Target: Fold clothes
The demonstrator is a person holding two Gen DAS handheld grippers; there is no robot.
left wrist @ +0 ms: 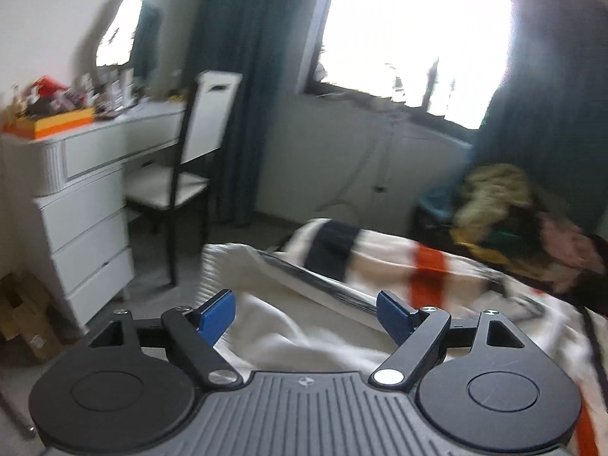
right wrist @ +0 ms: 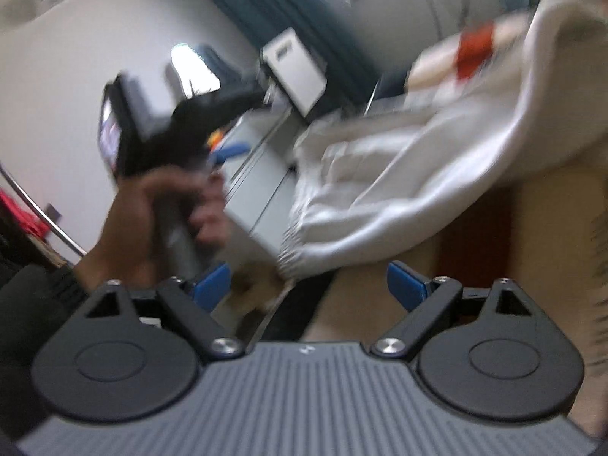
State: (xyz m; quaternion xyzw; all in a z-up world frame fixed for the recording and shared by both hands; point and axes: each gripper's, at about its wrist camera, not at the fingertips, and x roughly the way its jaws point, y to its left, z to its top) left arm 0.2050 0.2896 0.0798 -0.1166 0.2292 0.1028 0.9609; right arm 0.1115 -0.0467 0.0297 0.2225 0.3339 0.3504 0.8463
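A white garment lies rumpled on the striped bedspread just ahead of my left gripper, whose blue pads stand wide apart with nothing pressed between them. In the right wrist view the same white garment drapes across the upper right, its ribbed hem hanging down, blurred. My right gripper is open below that hem and touches no cloth. To the left in that view a hand holds the other gripper, seen from the side.
A white dresser with clutter on top stands at the left, with a black-framed chair beside it. Teal curtains frame a bright window. A heap of clothes sits at the right. Cardboard boxes lie on the floor.
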